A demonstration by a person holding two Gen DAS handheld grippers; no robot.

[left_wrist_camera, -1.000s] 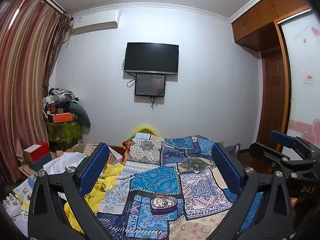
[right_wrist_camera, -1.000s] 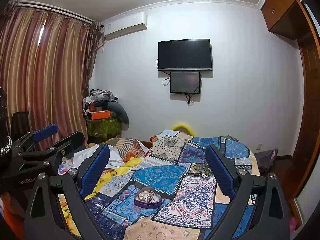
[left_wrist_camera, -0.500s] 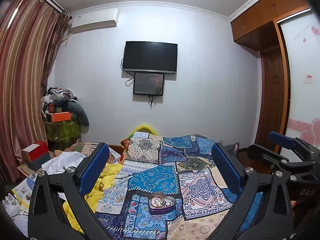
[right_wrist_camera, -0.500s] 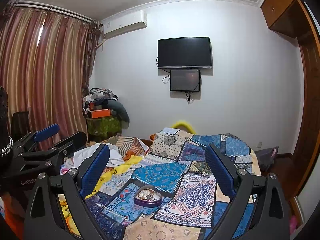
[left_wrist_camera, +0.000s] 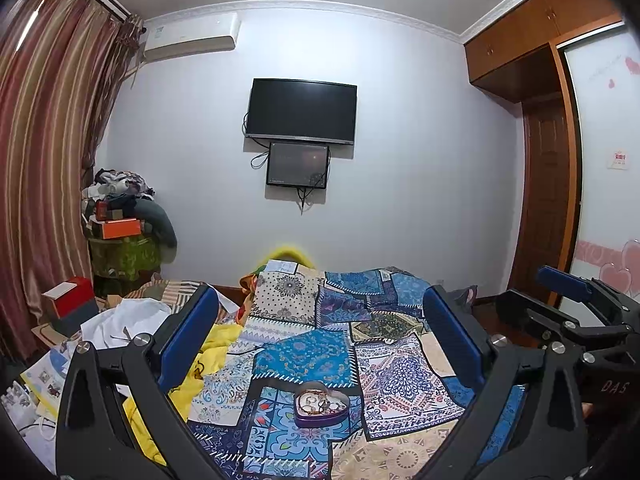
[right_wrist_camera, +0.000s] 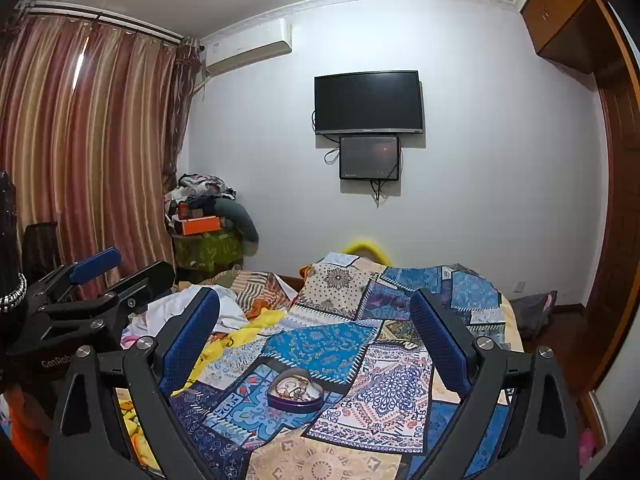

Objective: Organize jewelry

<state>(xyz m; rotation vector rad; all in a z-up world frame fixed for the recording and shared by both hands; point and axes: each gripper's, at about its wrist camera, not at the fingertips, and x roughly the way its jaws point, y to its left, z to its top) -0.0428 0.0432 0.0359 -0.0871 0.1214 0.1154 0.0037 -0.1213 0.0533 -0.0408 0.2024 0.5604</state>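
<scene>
Jewelry lying in heart-shaped purple tin, sitting mid-bed on patchwork bedspread, nearer its front edge. Hovering above, well apart: left gripper and right gripper, both spread wide, gripping nothing.

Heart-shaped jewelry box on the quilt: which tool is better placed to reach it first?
Left, marginally. The heart-shaped jewelry box lies nearly centred between the open left tool; for the right tool, also open, it sits left of centre. Both are well short of it.
</scene>
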